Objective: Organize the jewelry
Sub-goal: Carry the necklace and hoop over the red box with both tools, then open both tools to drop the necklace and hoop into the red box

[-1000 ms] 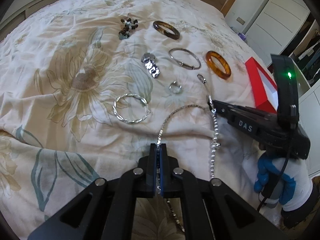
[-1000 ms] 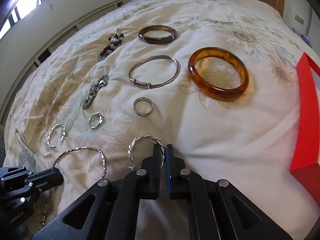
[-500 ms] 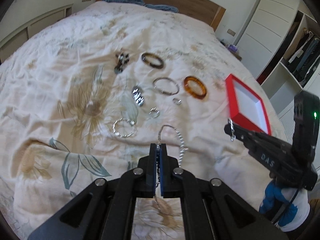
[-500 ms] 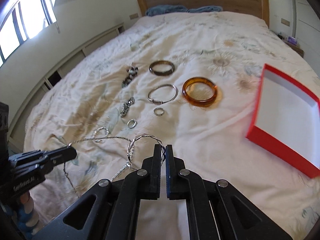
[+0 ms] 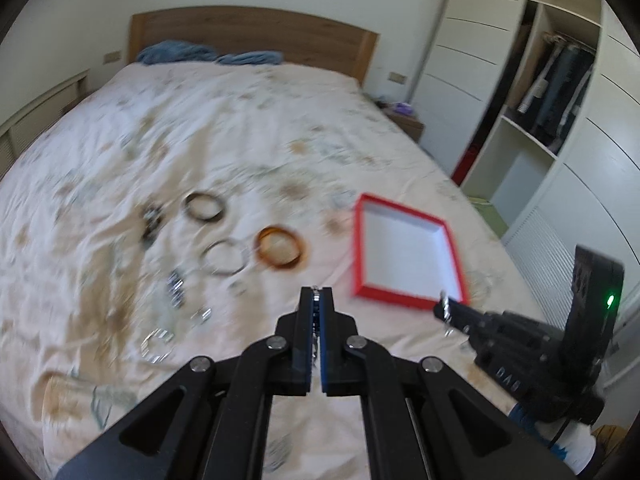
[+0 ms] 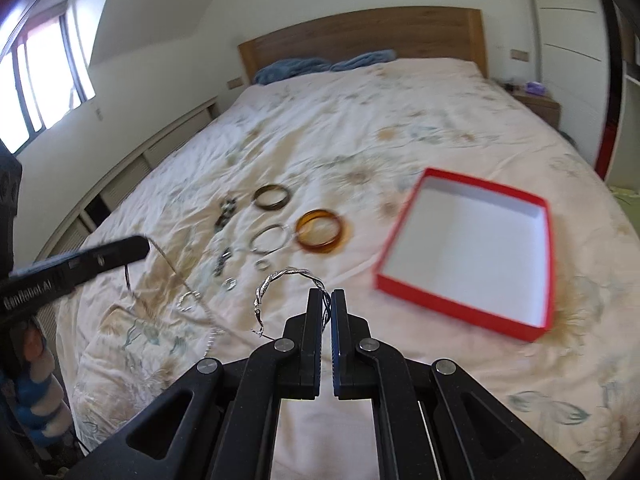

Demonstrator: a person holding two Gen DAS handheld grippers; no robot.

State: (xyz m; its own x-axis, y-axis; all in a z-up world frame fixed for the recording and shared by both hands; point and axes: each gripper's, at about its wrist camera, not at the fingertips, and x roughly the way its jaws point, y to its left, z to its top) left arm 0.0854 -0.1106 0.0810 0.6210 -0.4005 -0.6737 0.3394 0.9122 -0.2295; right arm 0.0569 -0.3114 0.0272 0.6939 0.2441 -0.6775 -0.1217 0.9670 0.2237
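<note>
Holding one silver chain (image 6: 176, 280) between both claws above the bed (image 5: 248, 128): left claw (image 5: 317, 300) clamped shut on one end, right claw (image 6: 327, 300) clamped shut on its twisted end. Red box (image 6: 472, 240) lies open near bed's right edge; amber bangle (image 6: 320, 230), silver bangle (image 6: 270, 238) and dark bangle (image 6: 272, 196) mid-bed, blurred.

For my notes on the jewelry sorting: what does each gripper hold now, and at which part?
Both grippers, right and left, pinch one silver chain near opposite ends.
</note>
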